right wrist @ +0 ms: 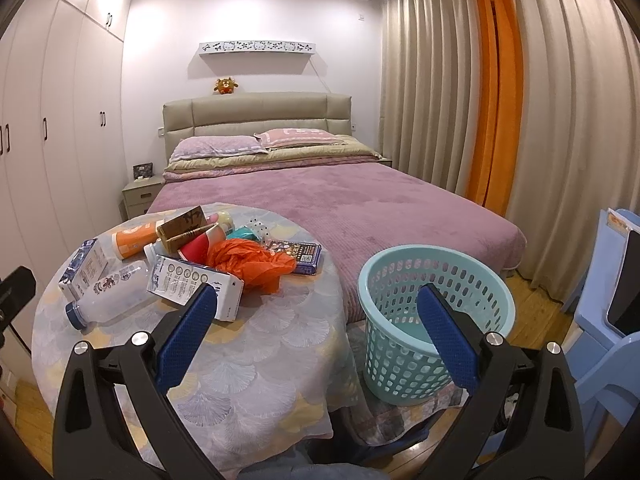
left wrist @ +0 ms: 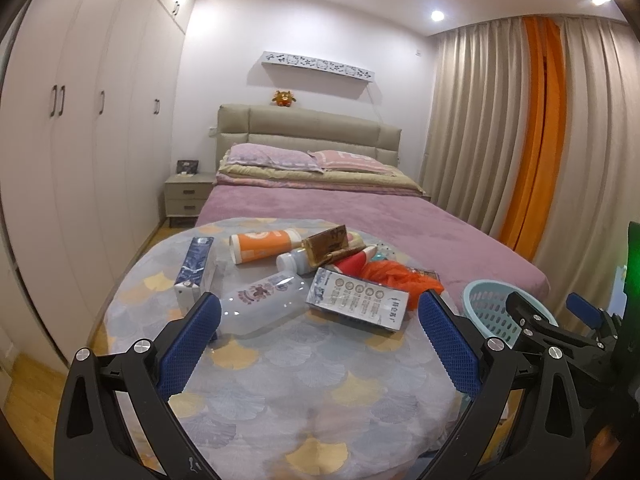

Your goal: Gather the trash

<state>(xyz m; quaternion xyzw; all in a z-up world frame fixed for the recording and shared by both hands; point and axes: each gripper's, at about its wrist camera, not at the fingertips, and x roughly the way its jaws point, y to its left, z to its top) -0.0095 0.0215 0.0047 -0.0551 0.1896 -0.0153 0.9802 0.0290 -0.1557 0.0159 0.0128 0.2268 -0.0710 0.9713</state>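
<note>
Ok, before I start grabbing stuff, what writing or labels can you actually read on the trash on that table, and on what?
Nothing reads clearly enough to quote.
Flat carton: a row of round icons and a short line of print, too small.
Clear bottle: reddish label, blurred.
Orange cup: white mark, cut off.
Brown box: dark marking, unreadable.
Dark packet: print and a code square, too small.
Standing blue-white carton: blurred.

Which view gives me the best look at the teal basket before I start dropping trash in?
The right wrist view: the teal basket shows almost whole there, open mouth and perforated wall, beside the table. The left wrist view shows only part of its rim, cut off behind the right hand-held gripper.
</note>
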